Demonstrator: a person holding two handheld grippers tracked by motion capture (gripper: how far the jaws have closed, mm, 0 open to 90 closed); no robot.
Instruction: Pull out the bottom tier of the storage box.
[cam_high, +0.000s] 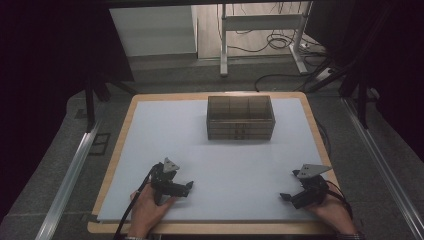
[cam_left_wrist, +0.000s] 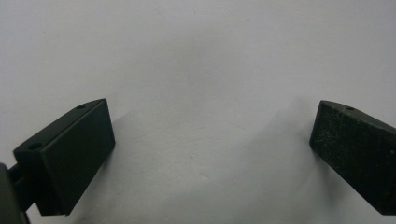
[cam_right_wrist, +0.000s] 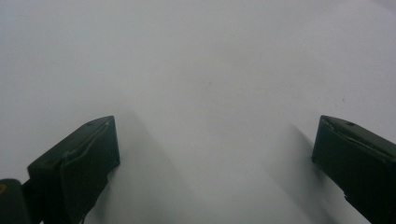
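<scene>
A brown see-through box (cam_high: 240, 118) with several compartments stands at the back middle of the white sheet (cam_high: 165, 130). A hand holds my left gripper (cam_high: 188, 188) low over the sheet near the front left, pointing right. Its jaws stand wide apart in the left gripper view (cam_left_wrist: 212, 122), with bare white surface between them. My right gripper (cam_high: 289, 185) is held at the front right and points left. In the right gripper view (cam_right_wrist: 215, 133) its jaws are also wide apart over bare sheet. Both grippers are well in front of the box.
The sheet lies on a wooden tabletop (cam_high: 119, 150) whose edge shows all round. Metal rails (cam_high: 70, 175) run along the floor on both sides. Behind the table stand white desk legs (cam_high: 223, 45) and loose cables (cam_high: 280, 40).
</scene>
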